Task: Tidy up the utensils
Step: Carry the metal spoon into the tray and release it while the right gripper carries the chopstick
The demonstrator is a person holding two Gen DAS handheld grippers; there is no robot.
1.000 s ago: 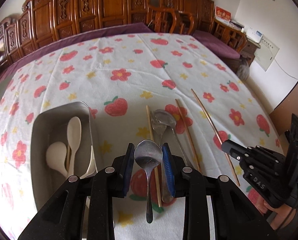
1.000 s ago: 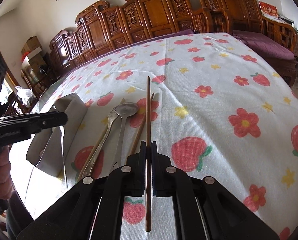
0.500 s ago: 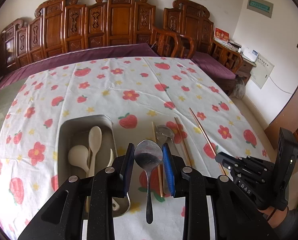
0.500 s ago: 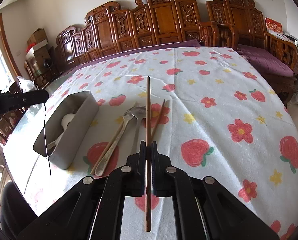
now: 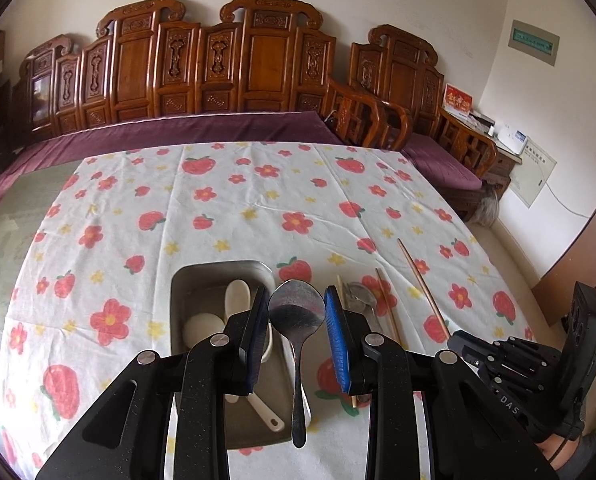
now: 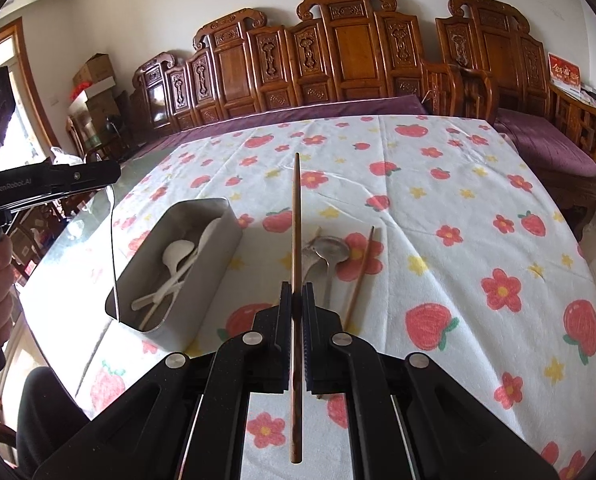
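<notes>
The metal spoon (image 5: 296,312) hangs clamped by its bowl in the left gripper (image 5: 296,316), jaws part open around it. A second ago it sat low over the cloth; now it is lifted, hovering over the steel tray (image 5: 185,280), where white spoons (image 5: 237,294) lie at its ten o'clock. The right gripper (image 6: 296,304), pinched shut on a chopstick (image 6: 295,220), has risen too. Likely both drop-offs come next; a spoon and chopsticks (image 6: 364,264) remain on the tablecloth (image 6: 458,200).

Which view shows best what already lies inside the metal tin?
The right wrist view: the metal tin lies unobstructed, with white spoons visible inside. In the left wrist view, the left claw and its metal spoon cover much of the tin.
</notes>
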